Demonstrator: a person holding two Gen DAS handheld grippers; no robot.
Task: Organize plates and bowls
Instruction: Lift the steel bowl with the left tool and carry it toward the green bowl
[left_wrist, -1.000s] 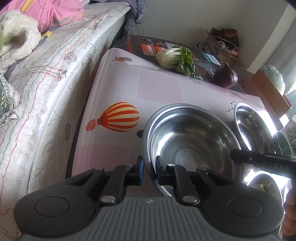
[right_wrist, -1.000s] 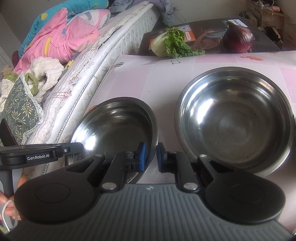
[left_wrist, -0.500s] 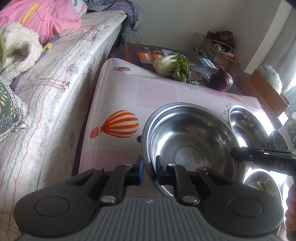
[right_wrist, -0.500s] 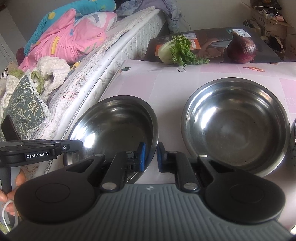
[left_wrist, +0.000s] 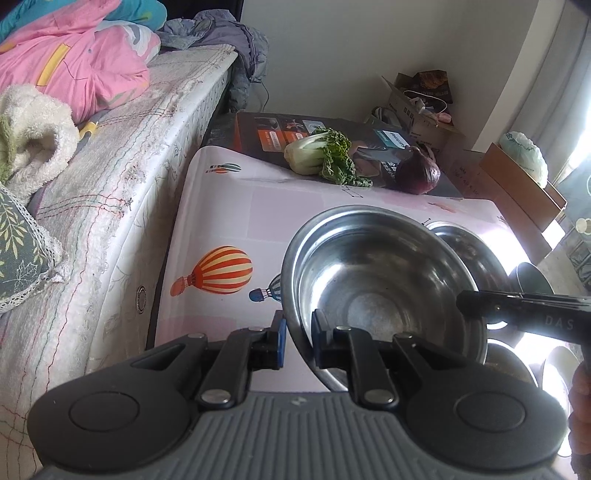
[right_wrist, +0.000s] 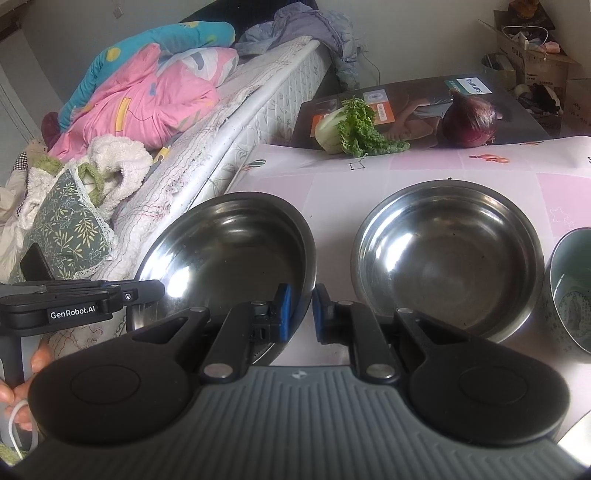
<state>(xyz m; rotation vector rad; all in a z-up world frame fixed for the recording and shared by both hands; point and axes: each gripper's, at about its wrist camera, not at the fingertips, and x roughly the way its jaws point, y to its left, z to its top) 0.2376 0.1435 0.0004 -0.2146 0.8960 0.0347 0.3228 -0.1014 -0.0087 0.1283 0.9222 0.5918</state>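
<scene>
Both grippers are closed on the rim of one steel bowl (left_wrist: 384, 288): the left gripper (left_wrist: 297, 341) pinches the near-left edge, one pad inside and one outside, and the right gripper (right_wrist: 302, 312) pinches the opposite edge of the same bowl (right_wrist: 229, 254) in the same way. Compared with a second ago, the bowl has come up from the cloth (left_wrist: 236, 206); in the left view a small balloon print, before hidden under its rim, now shows just left of the fingers, and in the right view the bowl hangs partly over the bed side and is tilted a little. Ahead and to the right of the right gripper a second steel bowl (right_wrist: 447, 258) rests on the cloth, apart from the lifted one. At the far right edge a green cup (right_wrist: 570, 291) stands just beside that second bowl. Far ahead of both grippers lie a cabbage (right_wrist: 351, 127) and a red onion (right_wrist: 471, 118) on a dark box. I judge that the lift is done and the carry begins; the next move is probably to bring the held bowl over the second one and nest it there. A two-point rim grip can let the bowl swing, so both hands should travel together.
</scene>
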